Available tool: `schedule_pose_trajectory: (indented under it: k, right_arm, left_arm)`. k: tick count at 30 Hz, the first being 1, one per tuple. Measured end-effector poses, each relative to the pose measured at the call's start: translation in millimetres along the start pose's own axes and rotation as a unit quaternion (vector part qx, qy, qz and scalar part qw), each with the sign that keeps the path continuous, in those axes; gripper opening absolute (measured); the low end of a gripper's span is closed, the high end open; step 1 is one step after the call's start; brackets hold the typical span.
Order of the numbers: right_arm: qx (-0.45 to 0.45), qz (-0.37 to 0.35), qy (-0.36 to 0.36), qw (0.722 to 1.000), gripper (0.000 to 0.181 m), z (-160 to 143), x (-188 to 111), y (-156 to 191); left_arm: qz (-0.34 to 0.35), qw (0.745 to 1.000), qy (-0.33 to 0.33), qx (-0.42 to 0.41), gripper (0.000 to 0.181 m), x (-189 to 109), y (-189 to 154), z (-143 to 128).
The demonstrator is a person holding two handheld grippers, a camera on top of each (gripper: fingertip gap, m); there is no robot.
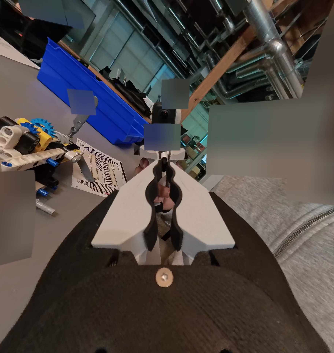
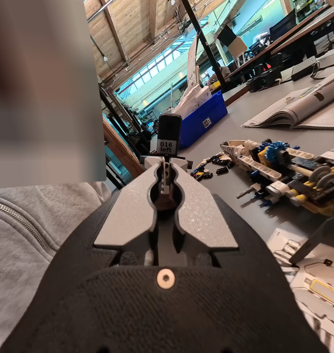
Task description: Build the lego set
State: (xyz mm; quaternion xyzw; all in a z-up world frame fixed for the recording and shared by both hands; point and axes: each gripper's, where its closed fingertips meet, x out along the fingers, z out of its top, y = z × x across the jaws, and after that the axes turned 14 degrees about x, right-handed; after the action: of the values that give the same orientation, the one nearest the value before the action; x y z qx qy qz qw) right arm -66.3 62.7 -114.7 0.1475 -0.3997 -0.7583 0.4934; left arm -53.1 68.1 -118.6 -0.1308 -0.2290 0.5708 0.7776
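Note:
My left gripper (image 1: pixel 163 165) and right gripper (image 2: pixel 165 166) face each other tip to tip in the air, beside the table edge and in front of a person in a grey zip top. The left gripper is shut on a small white Lego piece (image 1: pixel 163 176). The right gripper is shut on a thin white-and-dark piece with holes (image 2: pixel 165 172). The two pieces meet between the tips; the join itself is hidden by the pads. The part-built white, black and yellow Lego model (image 1: pixel 19 147) lies on the grey table and also shows in the right wrist view (image 2: pixel 277 172).
A blue bin (image 1: pixel 82 80) (image 2: pixel 202 118) stands at the table's far edge. A zebra-striped sticker sheet (image 1: pixel 99 170) lies beside the model. Several loose small pieces (image 2: pixel 210 171), a grey pin (image 1: pixel 45 208) and an open instruction booklet (image 2: pixel 296 108) lie on the table. Both grippers' tips are close together, under 4 cm apart. The grey pin (image 1: pixel 45 208) is about 12 cm from both grippers' fingertips. Look for it in the right wrist view (image 2: pixel 249 204) too.

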Motion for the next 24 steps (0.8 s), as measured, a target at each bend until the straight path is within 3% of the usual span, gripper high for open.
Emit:
schedule_pose_trajectory:
  k: [9,13,24]
  right_arm:
    - [-0.007,-0.012,-0.004,1.000,0.004,-0.8,1.2,-0.9]
    - [-0.018,-0.016,-0.004,1.000,0.004,-2.2,1.8,0.5]
    - [-0.047,-0.015,0.005,0.999,0.004,-4.4,1.6,4.8]
  left_arm:
    - [0.004,1.000,-0.006,0.000,0.001,-1.1,1.2,0.8]
    - [-0.016,1.000,-0.010,0.002,0.012,-0.6,-4.7,1.4]
    - [-0.028,0.999,-0.010,-0.011,0.001,-1.4,-6.3,2.0]
